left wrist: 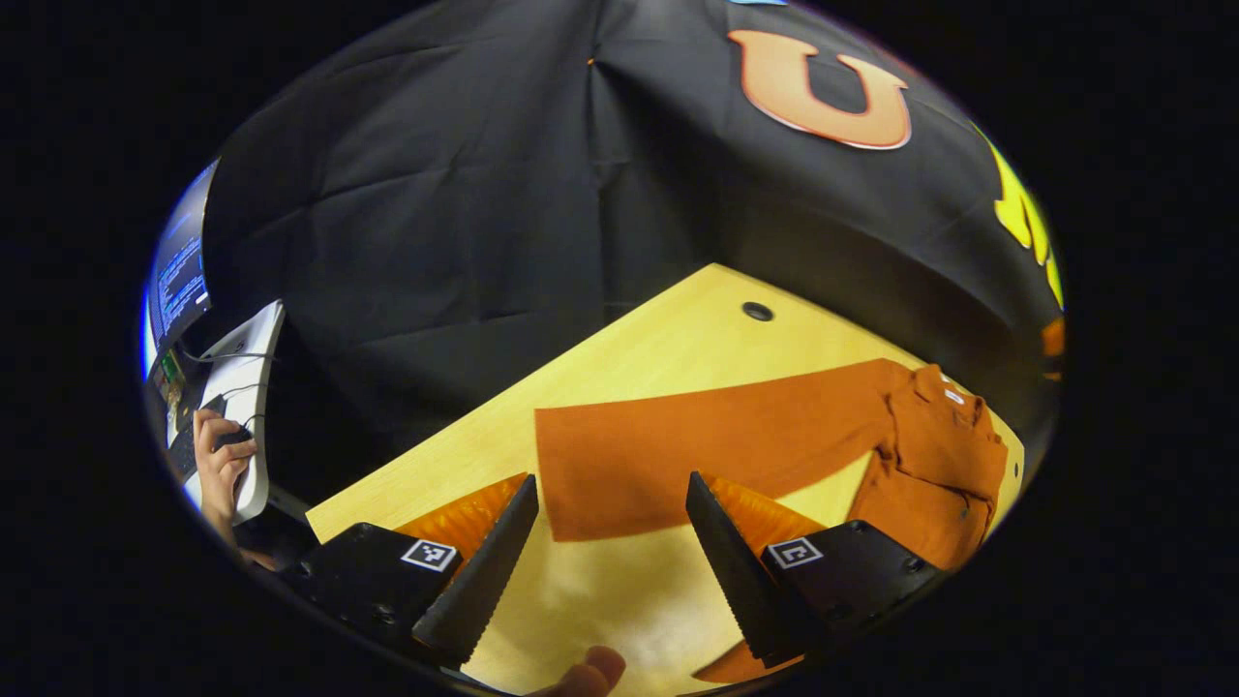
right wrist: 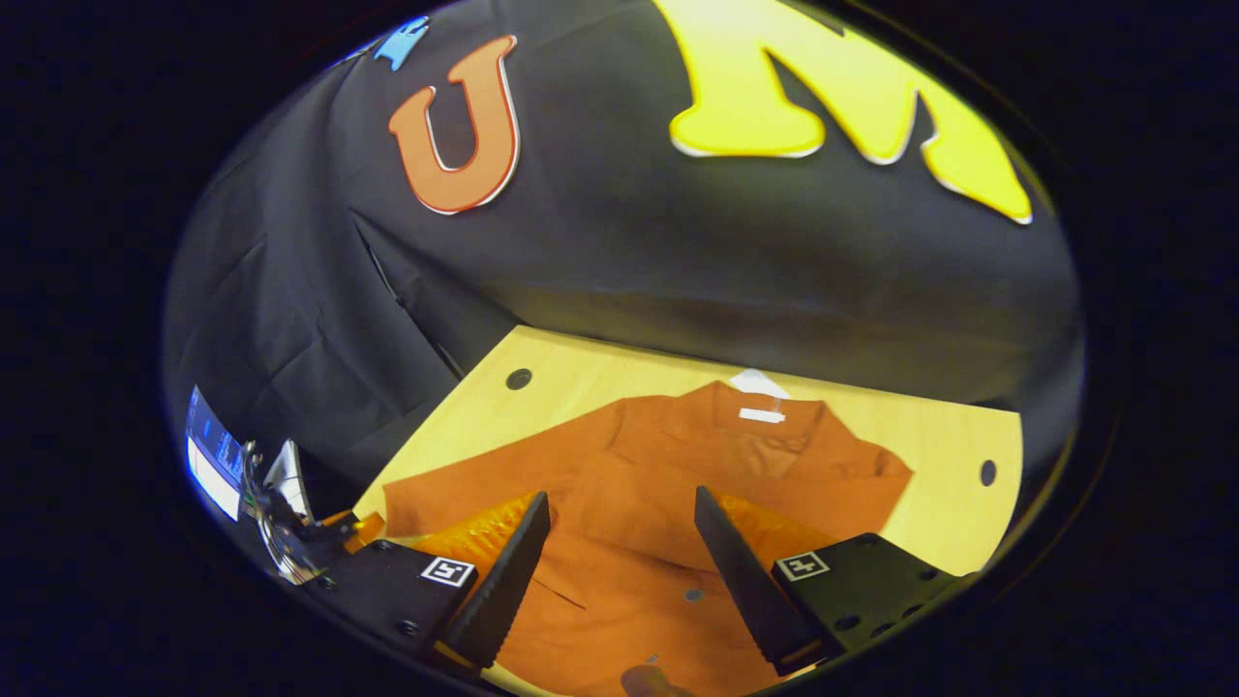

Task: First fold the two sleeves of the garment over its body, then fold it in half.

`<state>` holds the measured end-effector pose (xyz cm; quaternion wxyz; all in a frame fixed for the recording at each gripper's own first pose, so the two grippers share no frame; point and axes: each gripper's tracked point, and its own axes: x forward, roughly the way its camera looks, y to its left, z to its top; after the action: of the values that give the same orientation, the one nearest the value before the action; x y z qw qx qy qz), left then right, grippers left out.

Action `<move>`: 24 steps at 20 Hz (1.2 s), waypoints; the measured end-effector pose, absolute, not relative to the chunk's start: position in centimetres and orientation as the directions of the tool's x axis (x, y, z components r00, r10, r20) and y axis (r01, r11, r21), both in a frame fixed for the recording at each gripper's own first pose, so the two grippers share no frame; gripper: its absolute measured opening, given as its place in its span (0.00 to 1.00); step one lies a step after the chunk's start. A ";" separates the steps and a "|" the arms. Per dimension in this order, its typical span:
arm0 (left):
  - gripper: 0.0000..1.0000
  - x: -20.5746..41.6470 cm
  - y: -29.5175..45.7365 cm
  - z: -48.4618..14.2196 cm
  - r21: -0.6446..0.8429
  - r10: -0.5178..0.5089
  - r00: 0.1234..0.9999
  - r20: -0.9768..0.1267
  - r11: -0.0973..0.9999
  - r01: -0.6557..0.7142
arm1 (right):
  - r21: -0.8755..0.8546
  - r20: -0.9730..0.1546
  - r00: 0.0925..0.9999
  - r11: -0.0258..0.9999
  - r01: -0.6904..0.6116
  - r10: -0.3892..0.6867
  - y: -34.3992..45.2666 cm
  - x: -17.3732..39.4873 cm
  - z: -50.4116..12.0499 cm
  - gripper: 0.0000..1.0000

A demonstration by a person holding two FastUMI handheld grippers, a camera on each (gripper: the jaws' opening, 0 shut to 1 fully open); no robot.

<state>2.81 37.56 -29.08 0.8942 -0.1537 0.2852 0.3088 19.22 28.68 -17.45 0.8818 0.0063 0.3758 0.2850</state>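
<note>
Spread wide, the left gripper (left wrist: 612,542) hovered over the outstretched sleeve (left wrist: 697,450); the right gripper (right wrist: 619,566), equally open, overlooked the garment (right wrist: 668,484). Pinching the cuff's edge seemed wisest, perhaps.

Plain orange garment (right wrist: 658,484), yellow table (right wrist: 958,513)

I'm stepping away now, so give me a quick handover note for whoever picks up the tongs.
Left tongs: open, holding nothing, above the outstretched sleeve.
Right tongs: open, holding nothing, above the shirt's body.
Orange shirt: on the wooden table, collar toward the booth wall.
Done: the other sleeve looks folded in, though I cannot be sure.
Left: fold the outstretched sleeve over, then halve the shirt.
</note>
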 end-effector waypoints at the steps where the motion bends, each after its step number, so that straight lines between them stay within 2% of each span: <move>1: 0.99 3.1 38.3 -29.8 -0.092 0.464 0.620 -0.633 0.750 -0.655 | 0.203 -0.653 0.583 0.853 -0.480 0.483 26.4 18.6 -17.1 0.96; 8: 0.99 5.5 40.0 -34.0 -0.122 0.367 0.504 -0.782 0.702 -0.702 | 0.181 -0.632 0.672 0.916 -0.357 0.387 13.1 10.6 -16.0 0.96; 12: 0.99 5.1 39.8 -34.1 -0.137 0.325 0.448 -0.833 0.663 -0.736 | 0.046 -0.611 0.747 0.954 -0.296 0.261 6.1 8.4 -16.0 0.96; 14: 0.98 5.0 39.7 -34.0 -0.105 0.309 0.412 -0.857 0.679 -0.727 | 0.058 -0.609 0.756 0.964 -0.260 0.240 4.2 7.3 -15.6 0.96; 15: 0.98 5.0 39.6 -34.0 -0.085 0.300 0.393 -0.869 0.691 -0.717 | 0.071 -0.607 0.758 0.967 -0.245 0.237 3.7 7.0 -15.3 0.93; 17: 0.99 5.0 39.7 -34.1 -0.082 0.278 0.373 -0.885 0.695 -0.714 | 0.082 -0.599 0.768 0.971 -0.224 0.227 2.7 6.8 -15.1 0.93; 18: 0.99 5.4 39.8 -34.3 -0.089 0.263 0.359 -0.896 0.685 -0.723 | 0.074 -0.595 0.775 0.975 -0.211 0.213 1.8 6.7 -15.2 0.96; 24: 0.99 5.7 39.8 -34.5 -0.089 0.158 0.269 -0.950 0.688 -0.720 | 0.112 -0.582 0.789 0.981 -0.161 0.196 -0.2 7.2 -14.7 0.96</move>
<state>5.69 39.77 -34.53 0.7510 -0.2652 0.5293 0.2923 7.16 -0.24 -14.68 0.9455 0.0282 0.3105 0.0942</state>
